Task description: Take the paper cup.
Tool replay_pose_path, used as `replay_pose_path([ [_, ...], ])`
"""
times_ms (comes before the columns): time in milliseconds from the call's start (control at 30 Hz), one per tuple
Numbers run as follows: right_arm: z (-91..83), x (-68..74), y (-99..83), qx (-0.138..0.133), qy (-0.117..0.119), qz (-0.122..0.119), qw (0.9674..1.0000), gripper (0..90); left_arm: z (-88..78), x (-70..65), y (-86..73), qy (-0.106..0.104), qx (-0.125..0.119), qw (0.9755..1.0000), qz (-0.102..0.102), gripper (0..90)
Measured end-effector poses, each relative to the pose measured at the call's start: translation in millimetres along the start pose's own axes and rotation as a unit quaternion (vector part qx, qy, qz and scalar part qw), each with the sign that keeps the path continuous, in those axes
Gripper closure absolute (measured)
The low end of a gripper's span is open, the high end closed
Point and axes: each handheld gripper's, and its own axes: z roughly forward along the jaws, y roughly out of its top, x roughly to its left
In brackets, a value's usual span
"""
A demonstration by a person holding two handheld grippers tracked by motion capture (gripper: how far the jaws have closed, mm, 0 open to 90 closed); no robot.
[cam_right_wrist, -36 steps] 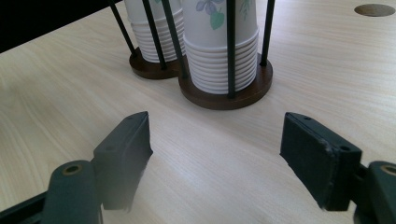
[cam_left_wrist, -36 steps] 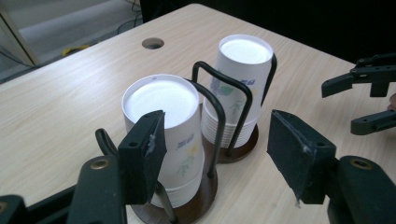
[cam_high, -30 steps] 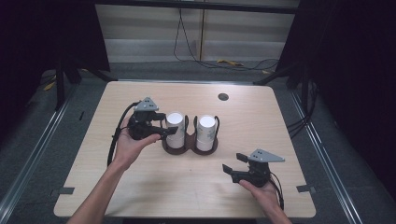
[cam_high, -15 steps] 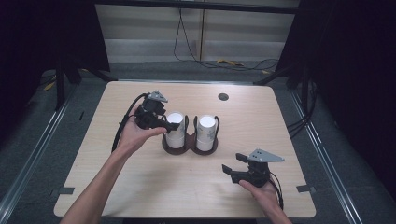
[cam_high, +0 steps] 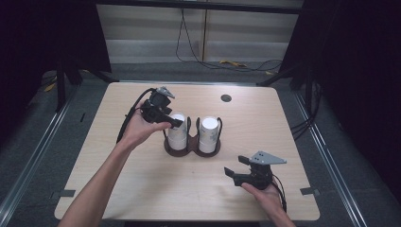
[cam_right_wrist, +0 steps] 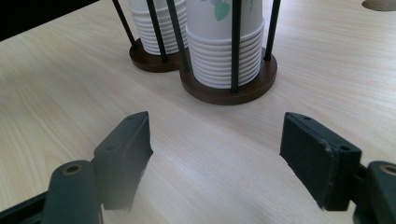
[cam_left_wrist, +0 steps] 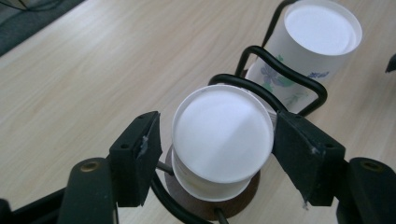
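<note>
A dark wire cup holder (cam_high: 191,150) stands mid-table with two stacks of upside-down white paper cups. My left gripper (cam_high: 176,122) reaches over the left stack (cam_high: 177,137) from the left. In the left gripper view its jaws have just been closing and now clamp the top cup (cam_left_wrist: 222,133) on both sides, and the right pad (cam_left_wrist: 299,149) touches its rim. The second stack (cam_left_wrist: 317,32) stands just beyond in its wire loop. My right gripper (cam_high: 230,174) rests near the table's front right, open and holding nothing, aimed at the holder's base (cam_right_wrist: 229,95) and the nearer stack (cam_right_wrist: 224,56).
A round cable hole (cam_high: 226,98) sits in the tabletop behind the holder. The left gripper's cable (cam_high: 127,120) loops along the person's left wrist. Bare wooden table (cam_high: 283,132) surrounds the holder. Cables lie on the floor beyond the far edge.
The left hand has moved right and toward the far side, over the left stack, and its jaws have come in around the top cup. The right hand has stayed put.
</note>
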Motion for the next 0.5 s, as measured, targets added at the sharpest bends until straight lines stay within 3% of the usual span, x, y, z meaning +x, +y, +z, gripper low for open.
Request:
replay_pose_path([
  [167, -0.4, 0.1, 0.1, 0.001, -0.001, -0.004, 1.0, 24.7, 6.6, -2.1, 6.8, -0.002, 0.033, 0.9993, 0.015, 32.1],
  [267, -0.8, 0.0, 0.0, 0.001, -0.002, -0.003, 1.0, 24.8, 11.2, -0.9, 7.6, -0.005, 0.047, 0.9989, 0.007, 33.5],
  [367, -0.3, 0.1, -0.2, 0.004, -0.002, -0.006, 1.0, 24.7, 18.4, 1.2, 7.4, -0.011, 0.074, 0.9972, 0.007, 34.6],
  [433, 0.0, 0.3, -0.2, 0.004, 0.0, -0.006, 1.0, 24.7, 19.9, 1.2, 7.7, -0.012, 0.076, 0.997, 0.002, 33.7],
  [500, 0.1, 0.6, -0.3, 0.005, 0.001, -0.007, 1.0, 24.7, 25.6, 1.1, 9.9, -0.014, 0.101, 0.9948, 0.003, 32.1],
])
